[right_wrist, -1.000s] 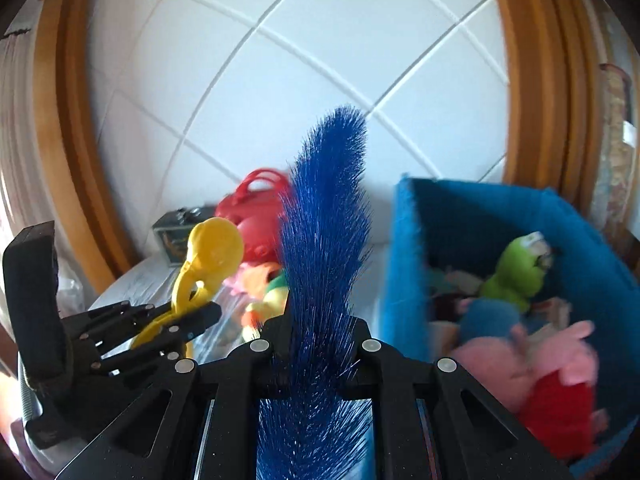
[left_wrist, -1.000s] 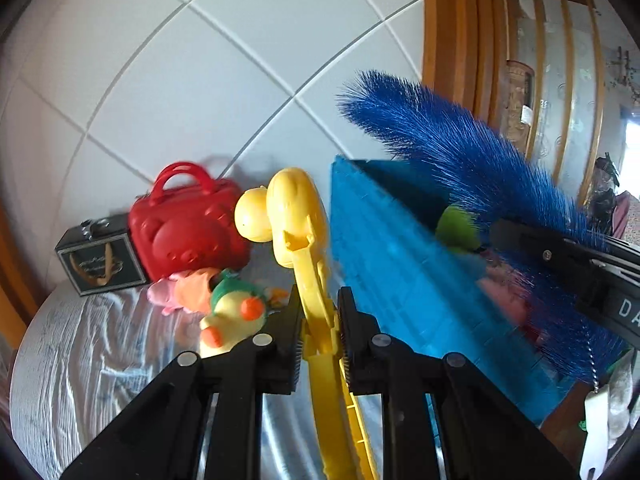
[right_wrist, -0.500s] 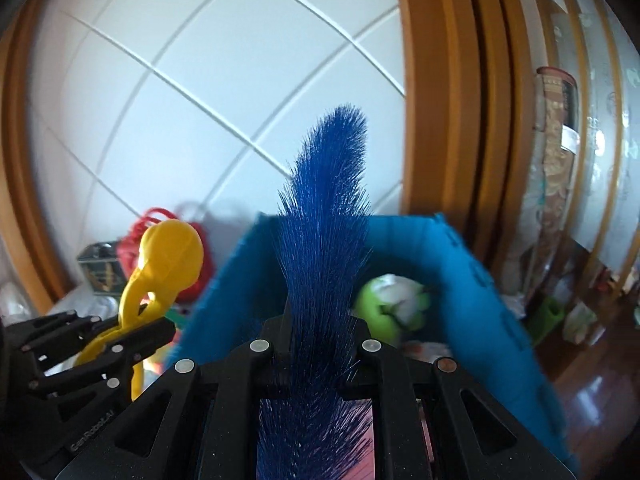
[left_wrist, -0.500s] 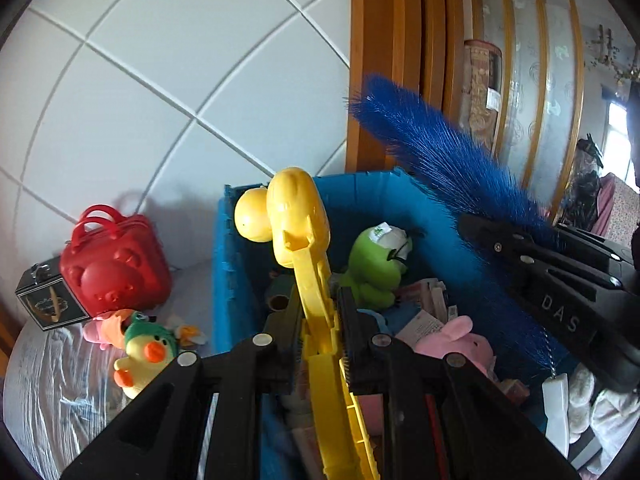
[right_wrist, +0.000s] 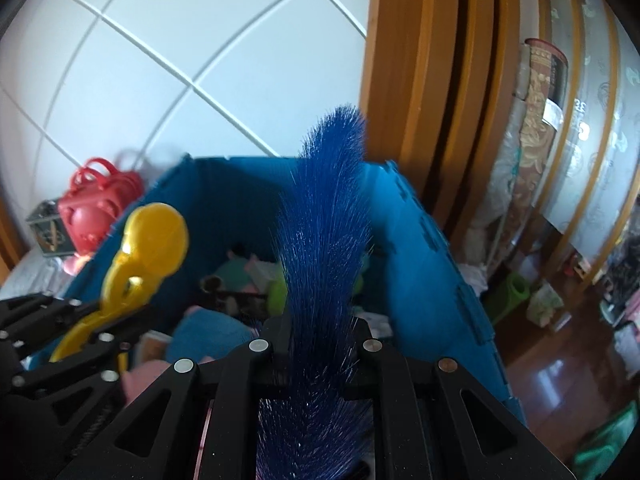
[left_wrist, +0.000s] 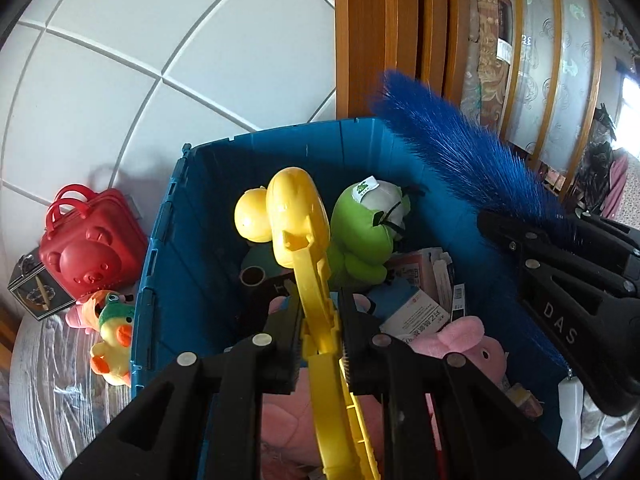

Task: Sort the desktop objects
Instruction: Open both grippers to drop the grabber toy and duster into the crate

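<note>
White wall tiles back the blue bin [left_wrist: 188,264] over which my left gripper [left_wrist: 320,330] clamps a yellow duck-headed tong [left_wrist: 298,216] while my right gripper [right_wrist: 316,344], lettered "DAS", pinches a bristly blue feather [right_wrist: 324,240], both angled down toward the toys inside.

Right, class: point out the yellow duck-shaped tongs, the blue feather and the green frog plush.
yellow duck-shaped tongs [left_wrist: 298,216], left wrist view, on the rounded head.
blue feather [right_wrist: 324,232], right wrist view, mid-plume.
green frog plush [left_wrist: 366,232], left wrist view, on its body.
</note>
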Demonstrator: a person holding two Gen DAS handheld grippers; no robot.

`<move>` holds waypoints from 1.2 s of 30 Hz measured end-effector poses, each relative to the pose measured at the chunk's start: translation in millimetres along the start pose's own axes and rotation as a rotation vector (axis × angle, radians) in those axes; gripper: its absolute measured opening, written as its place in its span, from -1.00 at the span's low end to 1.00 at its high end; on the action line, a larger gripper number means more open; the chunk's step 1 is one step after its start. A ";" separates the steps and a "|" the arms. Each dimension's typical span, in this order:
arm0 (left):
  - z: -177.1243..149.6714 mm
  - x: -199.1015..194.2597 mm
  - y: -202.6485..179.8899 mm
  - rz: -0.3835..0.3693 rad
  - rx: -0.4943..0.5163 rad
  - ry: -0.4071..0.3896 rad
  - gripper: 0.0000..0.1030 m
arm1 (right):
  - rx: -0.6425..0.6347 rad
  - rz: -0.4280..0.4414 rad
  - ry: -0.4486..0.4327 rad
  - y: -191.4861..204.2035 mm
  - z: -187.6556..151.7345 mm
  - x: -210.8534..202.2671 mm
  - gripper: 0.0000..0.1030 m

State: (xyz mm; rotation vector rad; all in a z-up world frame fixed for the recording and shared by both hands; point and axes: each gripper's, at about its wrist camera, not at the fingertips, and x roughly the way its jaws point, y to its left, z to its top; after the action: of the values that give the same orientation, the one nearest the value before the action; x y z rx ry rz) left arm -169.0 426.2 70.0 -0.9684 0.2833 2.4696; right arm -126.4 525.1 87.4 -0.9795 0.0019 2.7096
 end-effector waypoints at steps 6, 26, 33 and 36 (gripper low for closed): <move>-1.4 6.7 1.8 0.040 0.011 0.012 -0.11 | 0.000 -0.024 0.039 -8.7 -5.2 14.5 -0.45; -15.1 -30.3 7.6 0.025 0.008 -0.052 0.10 | -0.031 -0.130 -0.068 -3.2 -21.1 -49.9 0.99; -34.9 -73.0 19.0 0.032 -0.001 -0.141 0.16 | -0.015 -0.119 -0.136 3.8 -37.6 -90.9 0.99; -46.4 -93.9 30.0 0.030 -0.019 -0.192 0.37 | 0.013 -0.095 -0.170 8.2 -43.2 -108.0 0.99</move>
State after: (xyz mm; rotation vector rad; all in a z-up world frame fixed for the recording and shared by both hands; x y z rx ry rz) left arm -96.4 351.1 100.9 -0.7321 0.2122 2.5734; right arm -21.4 487.2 121.3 -0.7239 -0.0580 2.6924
